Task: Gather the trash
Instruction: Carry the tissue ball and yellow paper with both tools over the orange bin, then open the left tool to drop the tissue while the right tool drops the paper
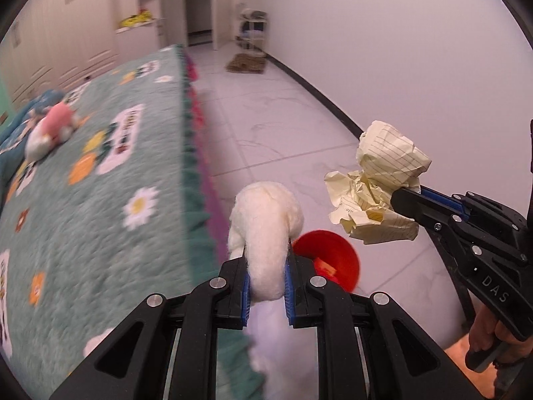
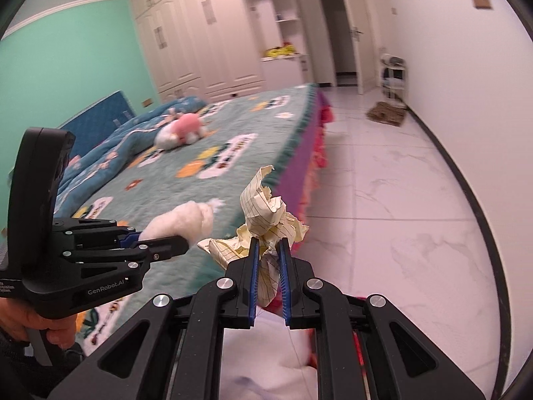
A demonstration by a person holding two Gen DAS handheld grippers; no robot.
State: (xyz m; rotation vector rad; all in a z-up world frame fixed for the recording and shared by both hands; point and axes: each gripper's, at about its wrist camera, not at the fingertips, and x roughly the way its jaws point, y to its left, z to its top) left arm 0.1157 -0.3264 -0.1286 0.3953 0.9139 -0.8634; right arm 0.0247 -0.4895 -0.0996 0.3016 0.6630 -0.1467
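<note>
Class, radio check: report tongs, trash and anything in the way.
Left tongs shut on cotton wad. Right tongs shut on crumpled yellow paper. Red bin below left tongs. No obstruction seen.

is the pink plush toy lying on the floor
No, the pink plush toy lies on top of the bed's green blanket, well away from the white tiled floor.
</note>
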